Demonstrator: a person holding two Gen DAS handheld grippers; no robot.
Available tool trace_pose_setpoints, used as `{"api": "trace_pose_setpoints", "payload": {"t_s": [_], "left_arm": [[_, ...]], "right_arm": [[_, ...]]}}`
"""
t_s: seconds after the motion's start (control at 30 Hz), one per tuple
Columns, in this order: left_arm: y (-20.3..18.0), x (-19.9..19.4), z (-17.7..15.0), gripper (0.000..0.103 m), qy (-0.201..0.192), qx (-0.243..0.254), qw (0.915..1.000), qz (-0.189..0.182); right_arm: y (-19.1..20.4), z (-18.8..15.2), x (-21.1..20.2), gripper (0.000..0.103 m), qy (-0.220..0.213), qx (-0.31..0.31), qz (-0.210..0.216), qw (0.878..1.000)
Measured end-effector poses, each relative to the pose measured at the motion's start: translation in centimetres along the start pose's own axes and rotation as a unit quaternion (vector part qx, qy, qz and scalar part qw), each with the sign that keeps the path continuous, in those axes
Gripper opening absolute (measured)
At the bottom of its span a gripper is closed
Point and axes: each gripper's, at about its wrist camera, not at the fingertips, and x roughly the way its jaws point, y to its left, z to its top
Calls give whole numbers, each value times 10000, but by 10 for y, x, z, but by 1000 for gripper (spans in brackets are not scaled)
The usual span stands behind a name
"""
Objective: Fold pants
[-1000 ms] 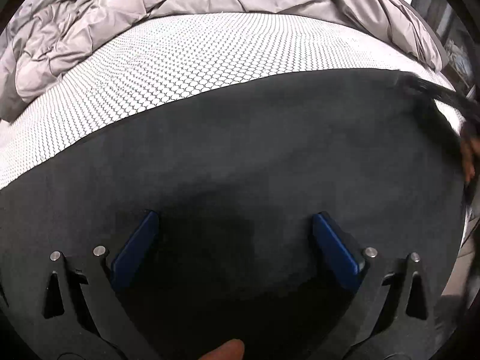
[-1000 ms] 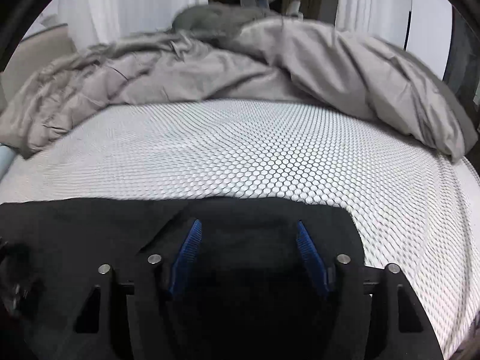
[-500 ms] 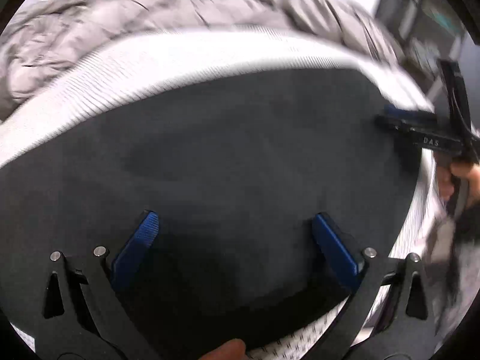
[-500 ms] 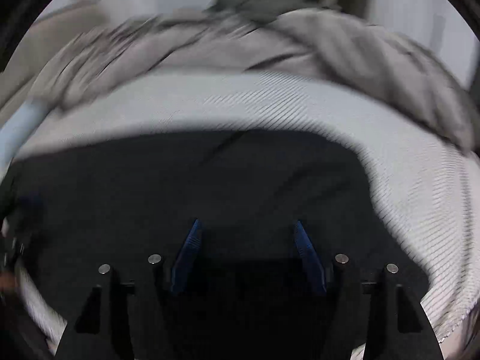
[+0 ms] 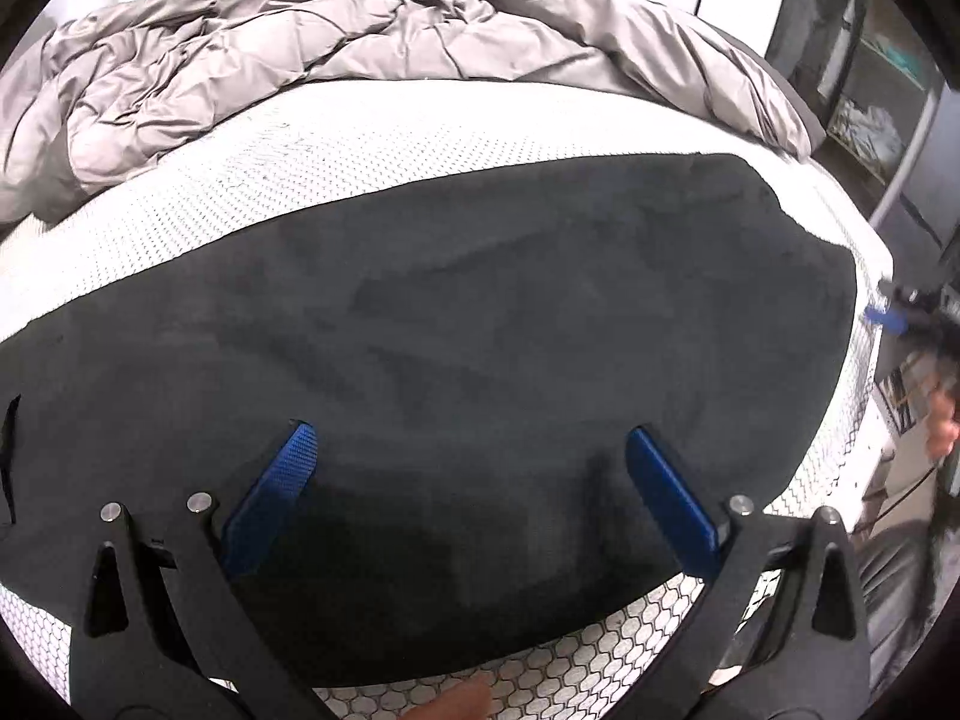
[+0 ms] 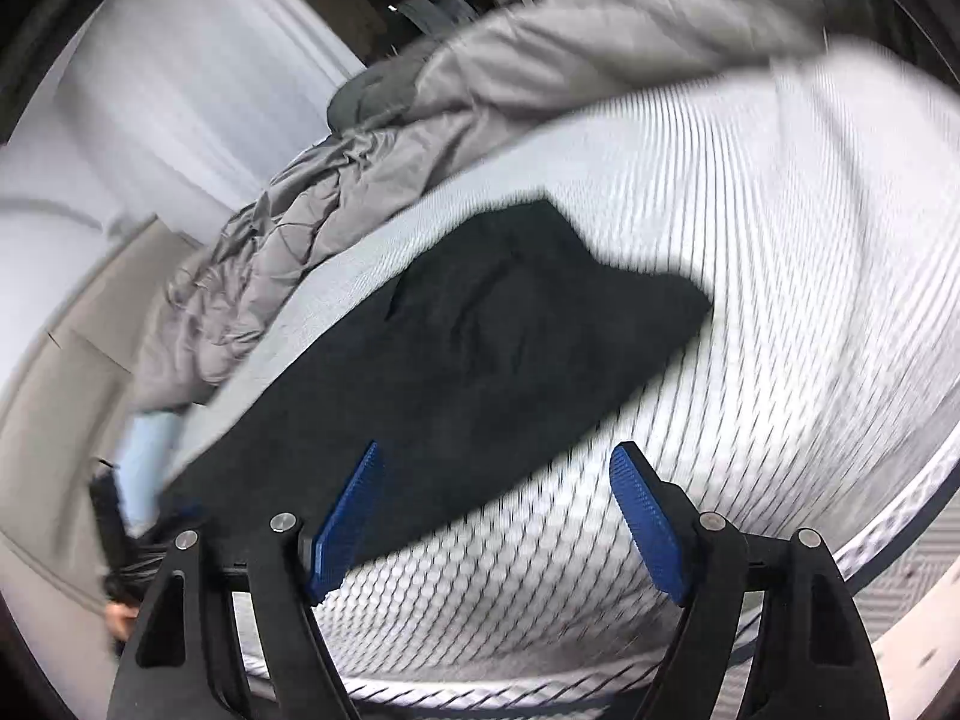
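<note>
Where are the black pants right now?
The black pants lie flat on the white honeycomb-patterned mattress, in front of the crumpled grey duvet. In the left wrist view they fill the middle, below the open left gripper.

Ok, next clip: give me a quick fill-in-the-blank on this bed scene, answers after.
1. The pants lying on the mattress are ____ in colour.
2. The crumpled duvet behind them is ____.
3. The pads of the right hand-held gripper are ____.
4. Between those opening jaws there is ____ held.

Answers: black; grey; blue; nothing
</note>
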Motion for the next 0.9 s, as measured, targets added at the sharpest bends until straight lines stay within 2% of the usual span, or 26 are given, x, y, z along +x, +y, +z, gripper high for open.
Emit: {"api": "trace_pose_setpoints", "payload": {"t_s": [0.07, 0.1, 0.2, 0.3, 0.33, 0.4, 0.43, 0.5, 0.6, 0.67, 0.7, 0.73, 0.77, 0.8, 0.83, 0.9], "left_arm": [[6, -3, -1, 102, 11, -56, 10000, 7], [8, -4, -2, 102, 20, -48, 10000, 16], [10, -5, -5, 102, 7, -15, 9999, 111], [18, -6, -7, 102, 2, -141, 9997, 217], [24, -7, -8, 102, -4, -225, 9994, 244], [36, -13, -9, 102, -51, -376, 9988, 300], [41, -16, -10, 102, -86, -455, 9983, 346], [58, -23, -14, 102, -112, -656, 9969, 414], [89, -35, -20, 102, -175, -972, 9937, 525], [113, -43, -24, 102, -265, -1259, 9896, 643], [127, -48, -27, 102, -297, -1437, 9867, 697], [140, -54, -31, 102, -340, -1606, 9839, 713], [154, -60, -36, 102, -409, -1823, 9797, 724], [168, -66, -42, 102, -469, -2035, 9752, 738], [177, -70, -46, 102, -523, -2190, 9715, 740], [200, -81, -57, 102, -689, -2560, 9614, 734]], "right_arm": [[-10, 4, 23, 79, 246, 340, 182, 9990], [-13, 8, 32, 79, 238, 427, 245, 9985], [-16, 28, 59, 78, -59, 750, 390, 9964], [-13, 44, 90, 40, -322, 948, -289, 9946], [-8, 44, 94, 33, -397, 940, -335, 9942], [7, 47, 92, 25, -591, 782, -432, 9942], [26, 50, 88, 22, -669, 532, -533, 9949], [61, 51, 78, 20, -896, 182, -478, 9947], [158, 40, 85, 18, -933, -882, 59, 9917], [228, 22, 103, 18, -662, -1725, 702, 9803], [268, 6, 112, 22, -447, -2286, 1147, 9657], [288, -5, 119, 31, -271, -2586, 1361, 9560], [314, -24, 128, 36, 113, -3020, 1702, 9379], [328, -37, 135, 48, 348, -3265, 1893, 9254], [339, -53, 143, 56, 600, -3487, 1962, 9145], [346, -79, 151, 58, 1037, -3890, 2067, 8917]]}}
